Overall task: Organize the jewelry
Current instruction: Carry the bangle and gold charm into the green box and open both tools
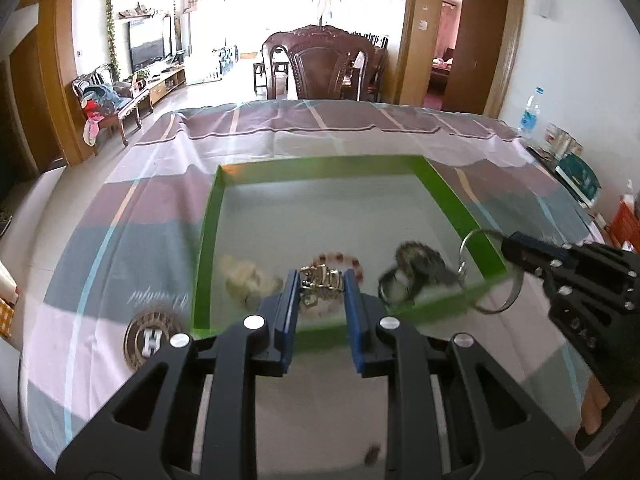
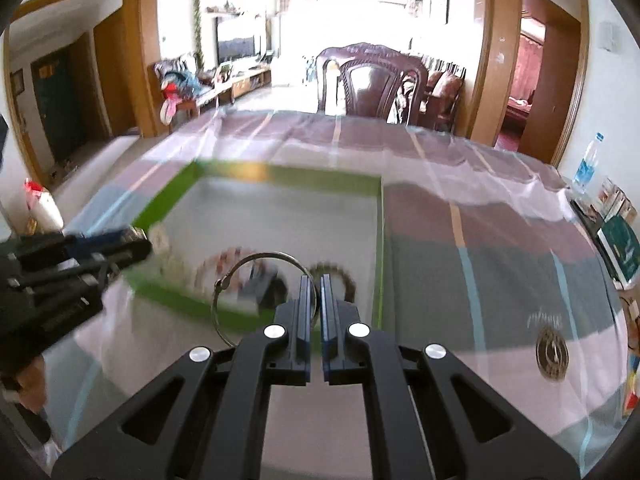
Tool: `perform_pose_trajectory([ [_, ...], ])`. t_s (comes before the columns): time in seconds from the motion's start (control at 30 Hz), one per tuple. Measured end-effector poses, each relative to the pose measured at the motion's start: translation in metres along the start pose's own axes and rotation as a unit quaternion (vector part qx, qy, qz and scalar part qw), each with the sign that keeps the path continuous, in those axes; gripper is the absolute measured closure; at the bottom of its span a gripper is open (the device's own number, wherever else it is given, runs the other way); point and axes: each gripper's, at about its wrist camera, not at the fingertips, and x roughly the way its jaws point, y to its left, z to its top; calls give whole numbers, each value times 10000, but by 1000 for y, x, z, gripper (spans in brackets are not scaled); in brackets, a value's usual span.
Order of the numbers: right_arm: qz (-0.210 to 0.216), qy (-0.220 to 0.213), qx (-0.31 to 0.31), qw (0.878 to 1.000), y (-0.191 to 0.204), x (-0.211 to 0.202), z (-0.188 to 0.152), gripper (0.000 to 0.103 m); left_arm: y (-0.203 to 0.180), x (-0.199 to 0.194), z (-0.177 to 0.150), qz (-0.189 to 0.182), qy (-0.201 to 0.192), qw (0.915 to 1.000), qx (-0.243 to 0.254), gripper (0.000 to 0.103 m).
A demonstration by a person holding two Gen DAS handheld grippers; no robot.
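Pinching a gold-toned, ribbed metal clasp piece (image 1: 320,282) between its 2 blue pads, the left gripper (image 1: 320,286) holds it off the tray floor, just ahead of the camera. Beyond those tips lies a red-and-white beaded bracelet (image 1: 340,261); to their left, a pale cream, blurred lump (image 1: 248,282); to their right, a dark fuzzy pompom charm (image 1: 416,270).

Closed tight on the rim of a thin silver wire ring (image 2: 260,294), the right gripper (image 2: 315,292) carries it so the loop stands out to the left of its tips. Ahead and slightly right sits a dark beaded bracelet (image 2: 340,276).

All of this sits in or over the shallow green-walled cardboard tray (image 1: 440,184) on a striped pink, grey and mauve cloth (image 1: 160,200).

My judgement: sorting is mid-way. 2 pieces are lifted, several still lie jumbled at the tray's near edge, and no tidy arrangement shows yet. Both held pieces look small, stiff and slippery.
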Motion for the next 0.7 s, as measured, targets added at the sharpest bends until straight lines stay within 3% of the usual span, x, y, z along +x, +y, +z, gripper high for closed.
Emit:
perform_pose_trajectory([
  [0.2, -148, 138, 222, 9995, -11, 44, 20, 99, 8, 51, 22, 72, 382, 9991, -167, 81],
  [0.47, -147, 264, 467, 9985, -23, 73, 15, 98, 13, 75, 19, 119, 500, 9984, -233, 81],
  [0.53, -125, 275, 471, 9984, -23, 74, 13, 94, 13, 73, 17, 154, 446, 9986, -249, 68],
  [0.57, -114, 243, 516, 9983, -25, 73, 12, 86, 13, 72, 17, 172, 407, 9987, -255, 52],
  [0.6, -102, 212, 554, 9982, -27, 71, 12, 81, 13, 66, 17, 210, 296, 9990, -241, 49],
  [0.7, -55, 118, 605, 9981, -30, 60, 12, 81, 10, 52, 14, 303, 193, 9993, -132, 49],
])
